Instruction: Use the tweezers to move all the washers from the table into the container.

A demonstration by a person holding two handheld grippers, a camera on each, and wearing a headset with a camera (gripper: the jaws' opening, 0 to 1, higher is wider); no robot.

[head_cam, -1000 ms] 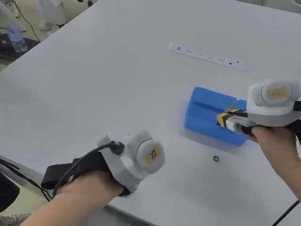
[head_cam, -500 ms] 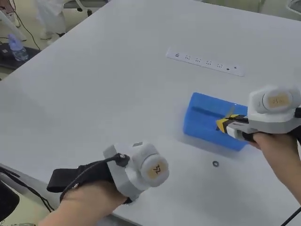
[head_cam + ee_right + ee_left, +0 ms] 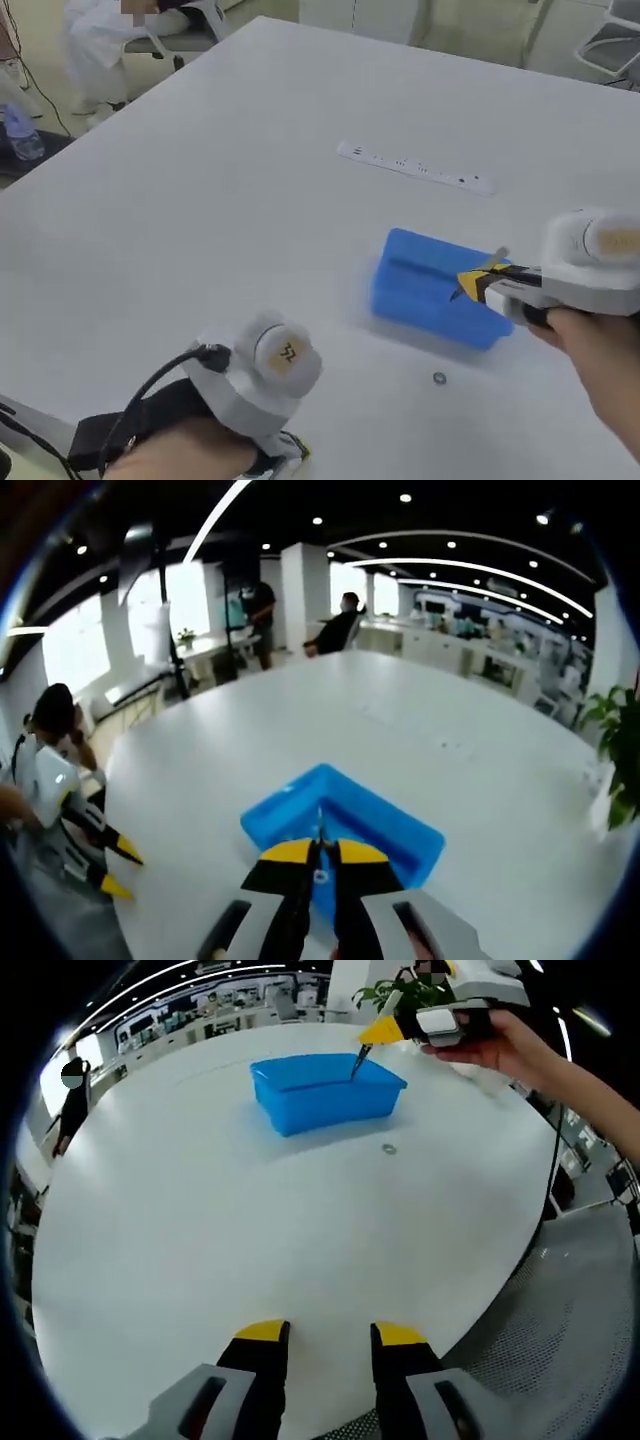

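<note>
A blue container [image 3: 430, 290] sits on the white table [image 3: 250, 220], also seen as the blue container [image 3: 325, 1090] [image 3: 345, 825]. One small washer [image 3: 439, 377] lies on the table just in front of it, the same washer [image 3: 389, 1147]. My right gripper [image 3: 468, 286] hovers over the container's right part, shut on thin tweezers [image 3: 320, 828] whose tip points down into the container. From the left gripper view that right gripper [image 3: 385, 1030] and its tweezers [image 3: 357, 1060] show above the box. My left gripper [image 3: 330, 1334] stands open near the table's front edge, holding nothing.
A white power strip [image 3: 415, 167] lies on the table behind the container. The table's near edge [image 3: 480, 1310] runs close to my left gripper [image 3: 290, 447]. People sit and stand beyond the far edge. Wide bare tabletop lies left of the container.
The head camera has tilted, shifting the whole picture. The right gripper stays over the container with the tweezers. The left gripper has sunk slightly toward the near edge.
</note>
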